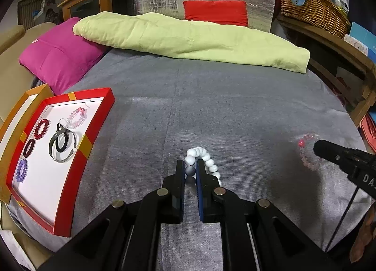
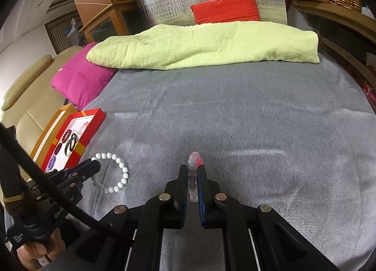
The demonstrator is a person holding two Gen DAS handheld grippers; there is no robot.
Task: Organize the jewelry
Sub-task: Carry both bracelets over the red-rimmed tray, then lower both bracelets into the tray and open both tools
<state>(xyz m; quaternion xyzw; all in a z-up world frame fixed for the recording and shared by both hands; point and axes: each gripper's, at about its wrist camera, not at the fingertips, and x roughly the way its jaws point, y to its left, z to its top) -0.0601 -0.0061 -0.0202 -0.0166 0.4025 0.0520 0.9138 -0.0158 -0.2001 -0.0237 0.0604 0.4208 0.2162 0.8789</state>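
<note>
My left gripper [image 1: 190,162] is shut on a white bead bracelet [image 1: 206,157] that lies on the grey bed cover [image 1: 235,106]. It pinches the beads on the bracelet's left side. My right gripper [image 2: 191,168] is shut on a pink and clear bead bracelet [image 2: 194,156], seen edge-on between the pads. In the right wrist view the white bracelet [image 2: 117,172] lies to the left, with the left gripper [image 2: 96,165] on its near side. A red tray [image 1: 68,177] at the left holds several bracelets and rings.
A folded green blanket [image 1: 188,38] and a magenta pillow [image 1: 61,59] lie at the far end of the bed. An orange box [image 1: 14,115] stands behind the tray. A wicker basket [image 1: 312,9] sits on a wooden shelf at the right.
</note>
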